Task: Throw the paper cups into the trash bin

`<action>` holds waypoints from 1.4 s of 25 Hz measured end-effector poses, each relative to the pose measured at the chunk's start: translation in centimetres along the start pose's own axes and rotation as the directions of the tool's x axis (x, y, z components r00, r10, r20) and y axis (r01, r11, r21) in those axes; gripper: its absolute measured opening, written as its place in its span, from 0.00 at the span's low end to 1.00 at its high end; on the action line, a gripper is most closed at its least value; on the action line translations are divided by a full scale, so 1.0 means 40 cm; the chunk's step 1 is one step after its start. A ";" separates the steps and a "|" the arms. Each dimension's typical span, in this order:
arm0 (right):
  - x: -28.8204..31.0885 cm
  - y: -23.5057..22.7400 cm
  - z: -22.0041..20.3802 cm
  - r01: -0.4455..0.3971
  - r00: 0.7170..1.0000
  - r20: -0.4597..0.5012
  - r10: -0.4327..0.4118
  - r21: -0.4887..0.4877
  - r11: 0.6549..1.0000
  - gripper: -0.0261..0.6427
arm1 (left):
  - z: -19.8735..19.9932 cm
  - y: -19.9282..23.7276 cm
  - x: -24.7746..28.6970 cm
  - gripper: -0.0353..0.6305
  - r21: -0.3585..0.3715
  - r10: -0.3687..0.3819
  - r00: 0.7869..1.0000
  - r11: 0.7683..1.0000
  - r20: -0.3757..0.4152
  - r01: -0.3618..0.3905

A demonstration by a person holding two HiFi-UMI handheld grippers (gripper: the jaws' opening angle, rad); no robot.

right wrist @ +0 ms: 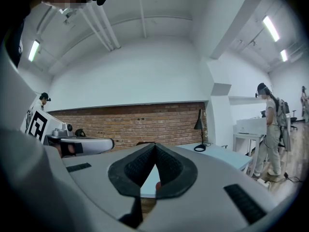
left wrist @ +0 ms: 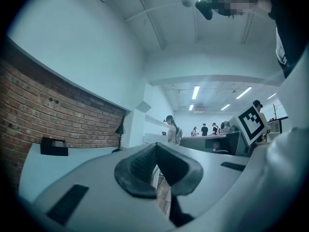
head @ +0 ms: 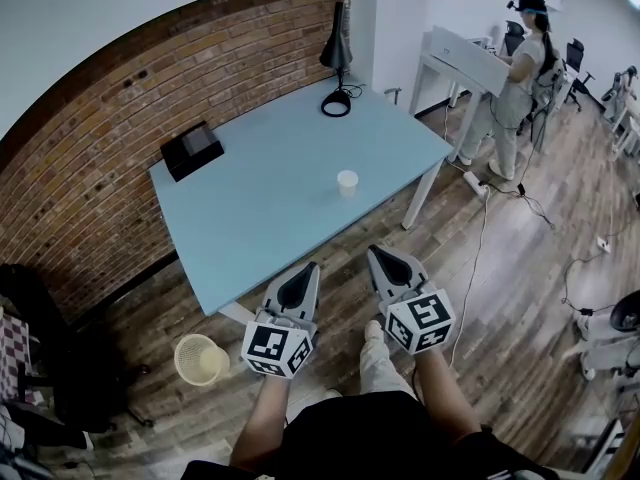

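Paper cup [head: 347, 181] stands upright on the light blue surface [head: 260, 218], right of its middle. Trash bin [head: 200, 359] sits on the wood floor [head: 500, 258] off the surface's near left corner, well apart from the cup. Left claw [head: 307, 269] and right claw [head: 381, 256] hang side by side just off the near edge, both with jaws together, gripping nothing. Black box [head: 192, 149] far left, lamp [head: 338, 58] at far corner.

White paper cup [head: 347, 182] stands on table [head: 270, 208]; seemingly mesh bin [head: 200, 359] on floor [head: 500, 268].
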State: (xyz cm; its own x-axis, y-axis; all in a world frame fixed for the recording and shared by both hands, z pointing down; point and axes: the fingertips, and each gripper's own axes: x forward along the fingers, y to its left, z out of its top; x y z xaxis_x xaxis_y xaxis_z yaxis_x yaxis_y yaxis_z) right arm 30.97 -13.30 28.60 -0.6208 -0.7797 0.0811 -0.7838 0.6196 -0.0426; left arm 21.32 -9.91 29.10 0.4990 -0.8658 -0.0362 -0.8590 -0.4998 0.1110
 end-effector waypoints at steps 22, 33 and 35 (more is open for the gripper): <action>0.273 -0.342 0.023 -0.066 0.997 -0.028 0.067 0.029 0.997 0.05 | -0.029 0.105 0.405 0.06 -0.017 0.059 0.998 0.998 -0.024 -0.059; 0.363 -0.544 0.018 -0.084 0.995 -0.041 0.087 0.054 0.995 0.05 | -0.045 0.129 0.607 0.06 -0.001 0.116 0.991 0.993 -0.060 -0.117; 0.378 -0.581 0.018 -0.089 0.995 -0.044 0.091 0.062 0.994 0.05 | -0.049 0.136 0.644 0.06 0.004 0.132 0.989 0.991 -0.073 -0.132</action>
State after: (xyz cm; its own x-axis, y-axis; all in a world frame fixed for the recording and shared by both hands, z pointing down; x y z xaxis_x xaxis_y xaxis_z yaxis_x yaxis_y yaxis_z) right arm 39.79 -39.55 30.09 -0.6885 -0.7152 0.1202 -0.7252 0.6795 -0.1112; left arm 29.71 -34.89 30.72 0.3887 -0.9200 0.0513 -0.9177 -0.3815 0.1106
